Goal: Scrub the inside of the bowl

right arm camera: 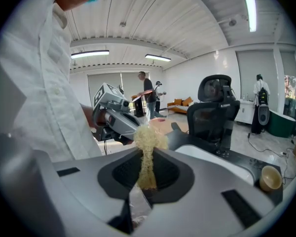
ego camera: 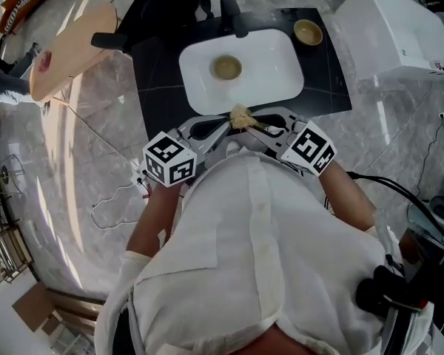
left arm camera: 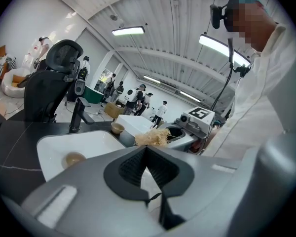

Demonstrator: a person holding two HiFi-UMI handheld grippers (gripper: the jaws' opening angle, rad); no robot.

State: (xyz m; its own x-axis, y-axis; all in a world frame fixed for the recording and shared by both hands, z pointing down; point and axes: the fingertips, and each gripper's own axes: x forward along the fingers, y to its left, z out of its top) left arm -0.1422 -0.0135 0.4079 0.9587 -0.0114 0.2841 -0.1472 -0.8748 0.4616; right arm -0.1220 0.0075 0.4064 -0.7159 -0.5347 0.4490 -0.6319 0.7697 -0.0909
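Marble flooring surrounds a dark surface (ego camera: pixel 155 87) that carries a white sink (ego camera: pixel 200 87).

**Tongs.** The right tongs (right arm camera: pixel 147 169) are clamped on the narrow stem of a straw-coloured fibrous scrubber (right arm camera: pixel 149 139), and its tuft stands proud of the tips. The left tongs (left arm camera: pixel 147 149) are pressed together with nothing between them. Both are held close to the person's chest at the centre of the head view. Their tips nearly meet at the sink's near edge.

**Bowl.** The bowl (ego camera: pixel 226 67) lies in the sink basin, above the tongs in the head view, apart from them and untouched. A second bowl (ego camera: pixel 308 32) stands on the surface at the upper right, beside the sink.

**Risks, as judged:**
- The bowl sits loose in the basin. Scrubbing without the left tongs bracing its rim would likely make it slide or spin.
- The scrubber is held only by its thin stem, so hard pressure could pull it free.
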